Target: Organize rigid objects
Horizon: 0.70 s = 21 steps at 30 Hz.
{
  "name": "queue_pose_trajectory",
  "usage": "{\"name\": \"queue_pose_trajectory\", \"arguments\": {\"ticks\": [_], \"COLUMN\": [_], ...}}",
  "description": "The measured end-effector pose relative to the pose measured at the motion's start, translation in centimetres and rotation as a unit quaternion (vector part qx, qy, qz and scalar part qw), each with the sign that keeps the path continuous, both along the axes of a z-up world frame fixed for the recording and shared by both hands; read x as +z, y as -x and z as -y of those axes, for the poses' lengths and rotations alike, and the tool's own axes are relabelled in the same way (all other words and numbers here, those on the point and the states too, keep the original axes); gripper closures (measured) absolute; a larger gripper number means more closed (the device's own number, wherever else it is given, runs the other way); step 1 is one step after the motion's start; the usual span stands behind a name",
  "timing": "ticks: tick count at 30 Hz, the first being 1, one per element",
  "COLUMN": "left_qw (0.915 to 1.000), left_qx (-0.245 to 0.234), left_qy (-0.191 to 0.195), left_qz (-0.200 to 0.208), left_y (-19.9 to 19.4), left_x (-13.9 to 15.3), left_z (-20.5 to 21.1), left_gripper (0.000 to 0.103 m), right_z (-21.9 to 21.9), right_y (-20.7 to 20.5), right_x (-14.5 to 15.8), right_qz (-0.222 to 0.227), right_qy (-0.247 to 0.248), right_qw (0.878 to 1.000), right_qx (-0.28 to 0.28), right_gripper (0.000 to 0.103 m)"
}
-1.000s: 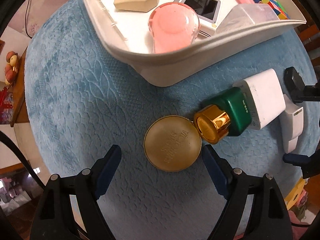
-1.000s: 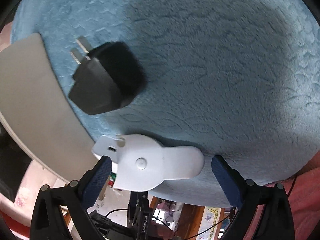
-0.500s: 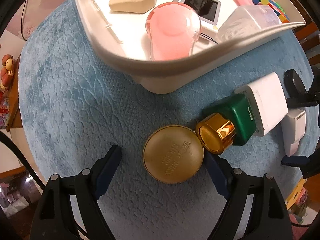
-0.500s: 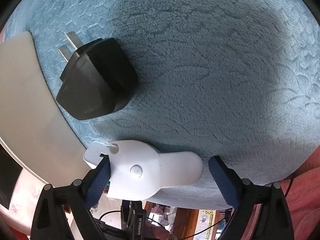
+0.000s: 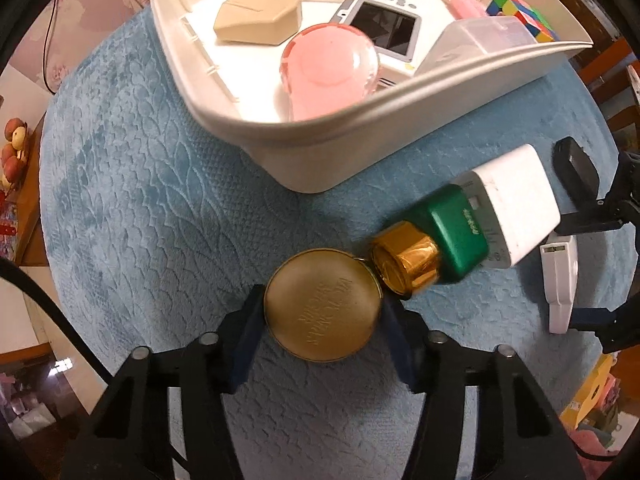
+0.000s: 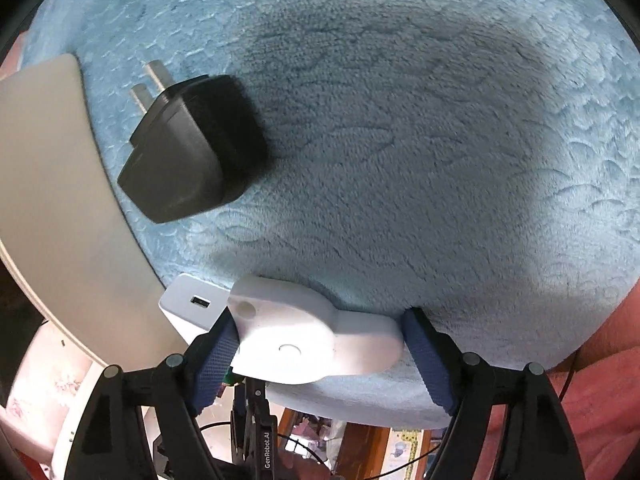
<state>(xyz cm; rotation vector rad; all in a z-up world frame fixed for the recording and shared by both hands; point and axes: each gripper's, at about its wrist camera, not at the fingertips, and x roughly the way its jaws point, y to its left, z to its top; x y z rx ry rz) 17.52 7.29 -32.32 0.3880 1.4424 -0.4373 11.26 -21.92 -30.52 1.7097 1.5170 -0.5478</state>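
— Both my tongs have just been closing. Before, the left gripper (image 5: pixel 322 312) stood wide around the gold tin (image 5: pixel 322 305) on the blue cloth (image 5: pixel 140 200); now its pads (image 5: pixel 250 322) sit right against the tin's sides.

— And your other hand?

— My right gripper (image 6: pixel 320 354) has closed in on the white gadget (image 6: pixel 316 340). One pad touches its fat end. The other is at its thin end, and I can't quite tell if that one presses yet.

— How do you lift the tin well?

— I think I should squeeze evenly and go straight up. The gold-capped green bottle (image 5: pixel 430 246) lies touching the tin, so a sideways pull could roll it.

— Where do things go?

— Into the white tray (image 5: pixel 360 120), I'd guess. It already holds a pink cup (image 5: pixel 330 66), a tan box (image 5: pixel 258 24), a little screen gadget (image 5: pixel 386 32) and a colour cube (image 5: pixel 522 14).
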Motion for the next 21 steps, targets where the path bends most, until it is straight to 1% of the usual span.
{"name": "queue_pose_trajectory", "arguments": {"ticks": [4, 10, 18, 21], "left_qw": [0.9999, 0.9995, 0.9981, 0.9972], "left_qx": [0.011, 0.029, 0.042, 0.048], "left_qy": [0.001, 0.001, -0.024, -0.033], "left_qz": [-0.005, -0.015, -0.038, -0.046], "left_y": [0.0, 1.0, 3.8, 4.9], "left_x": [0.1, 0.1, -0.1, -0.1], "left_z": [-0.1, -2.1, -3.6, -4.0], "left_gripper": [0.044, 0.044, 0.044, 0.044], "right_z": [-1.2, -3.6, -5.7, -5.9], "right_y": [0.1, 0.2, 2.5, 2.7], "right_x": [0.7, 1.1, 1.4, 1.6], "right_qz": [0.000, -0.007, -0.018, -0.021], "right_qy": [0.013, 0.016, 0.007, 0.009], "right_qw": [1.000, 0.999, 0.997, 0.996], "right_qx": [0.018, 0.044, 0.069, 0.082], "right_gripper": [0.022, 0.022, 0.022, 0.022]}}
